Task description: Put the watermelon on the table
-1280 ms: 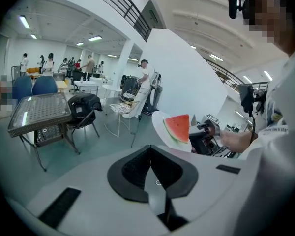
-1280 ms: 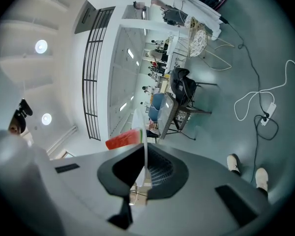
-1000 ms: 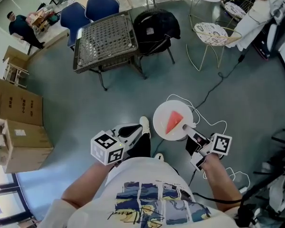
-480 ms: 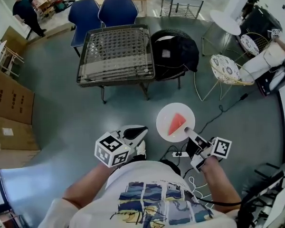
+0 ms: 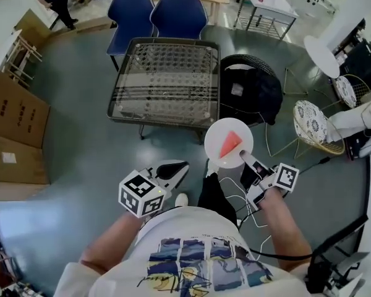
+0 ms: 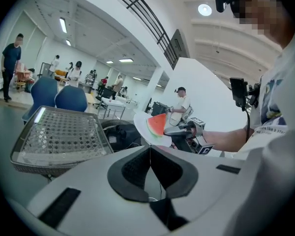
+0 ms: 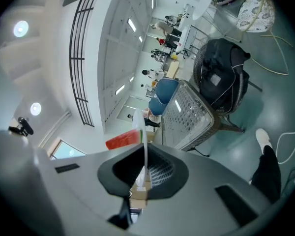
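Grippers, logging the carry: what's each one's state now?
Left gripper: closed, empty.
Right gripper: closed on the plate carrying the watermelon.

floor (image 5: 93, 159) before table (image 5: 164, 82): open | black chair (image 5: 250, 94): just beside table's right | blue chairs (image 5: 157, 14): behind

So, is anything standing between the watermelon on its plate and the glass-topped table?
Nothing visible. The right gripper holds the white plate with the watermelon slice near a corner of the glass-topped table; only floor lies between. The black chair with dark clothing stands right of the table.
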`<action>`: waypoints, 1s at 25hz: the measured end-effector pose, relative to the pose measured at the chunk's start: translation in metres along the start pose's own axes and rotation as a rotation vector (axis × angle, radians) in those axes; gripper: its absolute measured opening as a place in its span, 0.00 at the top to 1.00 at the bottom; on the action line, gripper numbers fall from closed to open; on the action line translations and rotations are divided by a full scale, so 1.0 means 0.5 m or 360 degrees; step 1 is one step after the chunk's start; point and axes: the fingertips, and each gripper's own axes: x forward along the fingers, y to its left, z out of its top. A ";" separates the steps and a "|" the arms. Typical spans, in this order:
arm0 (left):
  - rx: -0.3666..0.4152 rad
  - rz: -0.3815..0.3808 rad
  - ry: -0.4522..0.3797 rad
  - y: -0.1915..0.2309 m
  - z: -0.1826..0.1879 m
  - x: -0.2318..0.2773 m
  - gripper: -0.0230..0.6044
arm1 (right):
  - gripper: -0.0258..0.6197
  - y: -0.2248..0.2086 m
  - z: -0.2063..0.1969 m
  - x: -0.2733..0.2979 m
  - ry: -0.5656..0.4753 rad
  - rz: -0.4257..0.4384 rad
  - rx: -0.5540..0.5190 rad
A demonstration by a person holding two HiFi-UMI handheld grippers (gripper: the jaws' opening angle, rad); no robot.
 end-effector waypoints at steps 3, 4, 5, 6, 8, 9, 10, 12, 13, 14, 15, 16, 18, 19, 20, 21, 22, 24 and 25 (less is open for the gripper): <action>-0.0026 0.0069 -0.0021 0.063 0.045 0.050 0.95 | 0.94 -0.043 0.092 0.082 0.0078 0.0008 -0.0004; -0.0027 0.0091 -0.0030 0.085 0.061 0.070 0.95 | 0.94 -0.060 0.125 0.110 0.0101 0.0011 -0.0007; -0.0029 0.0113 -0.0043 0.107 0.081 0.092 0.95 | 0.94 -0.076 0.160 0.138 0.0123 0.0015 -0.0008; -0.0036 0.0135 -0.0063 0.127 0.104 0.115 0.95 | 0.94 -0.091 0.196 0.167 0.0149 0.0018 -0.0004; -0.0064 0.0178 -0.0112 0.165 0.161 0.165 0.95 | 0.94 -0.118 0.274 0.229 0.0216 0.0020 -0.0007; -0.0082 0.0201 -0.0129 0.184 0.189 0.190 0.95 | 0.94 -0.134 0.314 0.261 0.0255 0.0015 -0.0017; -0.0099 0.0229 -0.0140 0.204 0.215 0.216 0.95 | 0.94 -0.152 0.352 0.293 0.0296 0.0008 -0.0027; -0.0128 0.0288 -0.0151 0.248 0.264 0.267 0.95 | 0.94 -0.190 0.427 0.358 0.0362 -0.0005 -0.0030; -0.0142 0.0315 -0.0161 0.269 0.286 0.289 0.95 | 0.94 -0.209 0.463 0.389 0.0383 -0.0014 -0.0028; -0.0154 0.0339 -0.0174 0.287 0.307 0.307 0.95 | 0.94 -0.228 0.495 0.417 0.0398 -0.0024 -0.0030; -0.0162 0.0362 -0.0183 0.301 0.322 0.321 0.95 | 0.94 -0.246 0.523 0.441 0.0408 -0.0038 -0.0035; -0.0169 0.0386 -0.0186 0.310 0.332 0.333 0.95 | 0.94 -0.265 0.546 0.462 0.0416 -0.0055 -0.0038; -0.0193 0.0430 -0.0187 0.324 0.344 0.352 0.95 | 0.94 -0.306 0.589 0.503 0.0429 -0.0095 -0.0043; -0.0212 0.0451 -0.0185 0.332 0.347 0.360 0.95 | 0.94 -0.327 0.609 0.525 0.0436 -0.0113 -0.0040; -0.0233 0.0474 -0.0177 0.341 0.349 0.367 0.95 | 0.94 -0.349 0.627 0.550 0.0443 -0.0120 -0.0034; -0.0253 0.0501 -0.0164 0.352 0.348 0.372 0.95 | 0.94 -0.370 0.642 0.578 0.0448 -0.0122 -0.0025; -0.0273 0.0530 -0.0146 0.365 0.346 0.375 0.95 | 0.94 -0.392 0.656 0.607 0.0452 -0.0126 -0.0015; -0.0311 0.0583 -0.0112 0.389 0.341 0.375 0.95 | 0.94 -0.430 0.676 0.665 0.0448 -0.0146 0.0006; -0.0327 0.0602 -0.0100 0.398 0.340 0.372 0.95 | 0.94 -0.448 0.683 0.691 0.0442 -0.0159 0.0016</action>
